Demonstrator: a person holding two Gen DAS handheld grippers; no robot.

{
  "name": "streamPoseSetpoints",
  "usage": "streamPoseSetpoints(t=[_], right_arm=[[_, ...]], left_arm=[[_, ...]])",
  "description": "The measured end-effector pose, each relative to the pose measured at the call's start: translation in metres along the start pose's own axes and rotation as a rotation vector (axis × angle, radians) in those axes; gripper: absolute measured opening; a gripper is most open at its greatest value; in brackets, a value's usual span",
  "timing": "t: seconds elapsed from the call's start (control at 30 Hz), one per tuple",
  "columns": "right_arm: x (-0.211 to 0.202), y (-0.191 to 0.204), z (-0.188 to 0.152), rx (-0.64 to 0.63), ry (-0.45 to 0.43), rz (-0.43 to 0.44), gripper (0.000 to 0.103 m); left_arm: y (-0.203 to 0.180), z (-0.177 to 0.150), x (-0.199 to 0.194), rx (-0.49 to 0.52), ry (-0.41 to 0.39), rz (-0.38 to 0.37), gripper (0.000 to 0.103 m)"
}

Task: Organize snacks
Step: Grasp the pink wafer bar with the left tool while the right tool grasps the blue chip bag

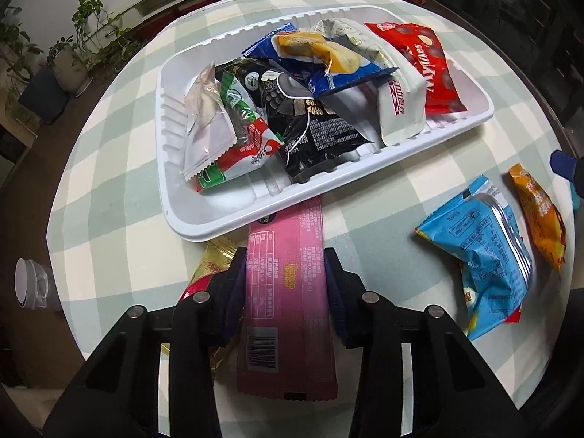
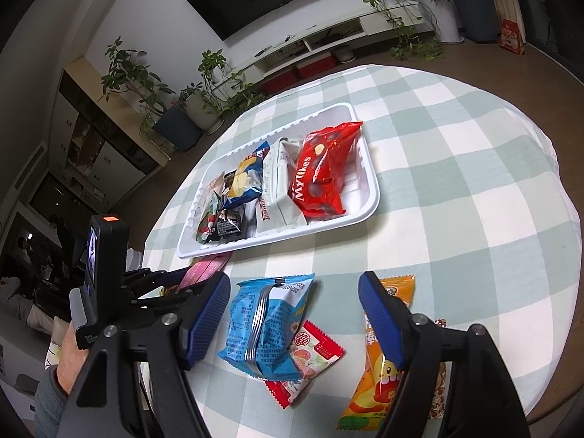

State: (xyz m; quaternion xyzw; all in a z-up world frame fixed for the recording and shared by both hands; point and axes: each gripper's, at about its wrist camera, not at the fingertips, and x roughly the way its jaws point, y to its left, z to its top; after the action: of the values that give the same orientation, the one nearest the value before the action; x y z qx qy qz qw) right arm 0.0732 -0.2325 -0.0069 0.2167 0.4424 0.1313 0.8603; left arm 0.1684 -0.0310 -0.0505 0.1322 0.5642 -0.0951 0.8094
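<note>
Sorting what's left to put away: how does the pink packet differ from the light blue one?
The pink packet is long, flat and slim; the light blue packet is squat, puffy and crumpled. The pink one sits between the left hand-held gripper pads; the blue one lies free. Both are outside the white tray.

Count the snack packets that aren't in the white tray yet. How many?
5 show: a pink packet between the left gripper fingers, a gold one beside it, and blue, red-and-white and orange ones near the right gripper. Others may be hidden.
</note>
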Motion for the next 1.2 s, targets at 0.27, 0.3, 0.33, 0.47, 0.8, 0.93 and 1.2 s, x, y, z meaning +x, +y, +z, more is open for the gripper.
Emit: streamPoseSetpoints(t=[0.27, 0.3, 0.33, 0.47, 0.8, 0.93, 1.2], right_arm=[[0.001, -0.006, 0.001, 0.010, 0.000, -0.011, 0.075], [0.001, -0.007, 0.001, 0.014, -0.002, -0.016, 0.075], [0.000, -0.010, 0.001, 0.021, -0.004, -0.025, 0.075], [0.000, -0.020, 0.002, 0.036, -0.008, -0.065, 0.075], [-0.008, -0.029, -0.003, 0.033, -0.037, -0.127, 0.072], [-0.003, -0.007, -0.017, -0.038, -0.019, -0.099, 0.072], [0.008, 0.000, -0.032, -0.039, 0.031, -0.123, 0.072]], left_arm=[[-0.004, -0.013, -0.010, -0.004, -0.017, -0.011, 0.035], [-0.005, -0.016, -0.013, -0.006, -0.022, -0.015, 0.035], [-0.005, -0.020, -0.015, -0.010, -0.029, -0.022, 0.035], [-0.010, -0.041, -0.028, -0.033, -0.060, -0.059, 0.035], [-0.021, -0.121, -0.068, -0.181, -0.181, -0.218, 0.035], [-0.019, -0.148, -0.060, -0.231, -0.165, -0.260, 0.035], [-0.017, -0.151, -0.057, -0.230, -0.179, -0.253, 0.035]])
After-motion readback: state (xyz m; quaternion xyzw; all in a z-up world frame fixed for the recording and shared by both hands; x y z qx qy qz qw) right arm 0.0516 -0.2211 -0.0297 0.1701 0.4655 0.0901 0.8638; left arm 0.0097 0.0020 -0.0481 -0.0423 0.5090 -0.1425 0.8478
